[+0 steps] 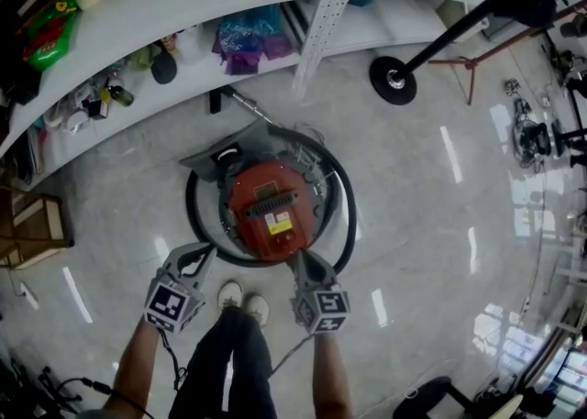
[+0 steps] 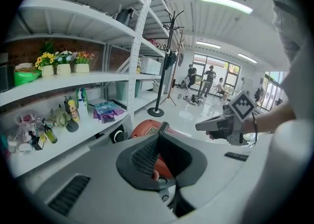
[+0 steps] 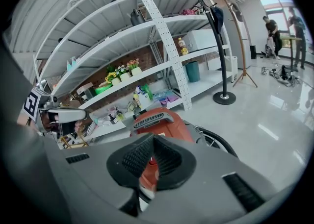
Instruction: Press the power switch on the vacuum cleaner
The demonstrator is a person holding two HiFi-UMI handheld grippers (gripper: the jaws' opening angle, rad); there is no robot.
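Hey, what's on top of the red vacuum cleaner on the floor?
The red canister vacuum cleaner carries a dark ribbed handle and a yellow label. The right hand-held gripper covers its near edge, so anything there is hidden.

The person stands with both forearms stretched forward and down. The left tongs (image 1: 207,248) and the right tongs (image 1: 298,258) point ahead, side by side but well apart, with their marker cubes facing upward. On each, the jaws are closed with the tips meeting.
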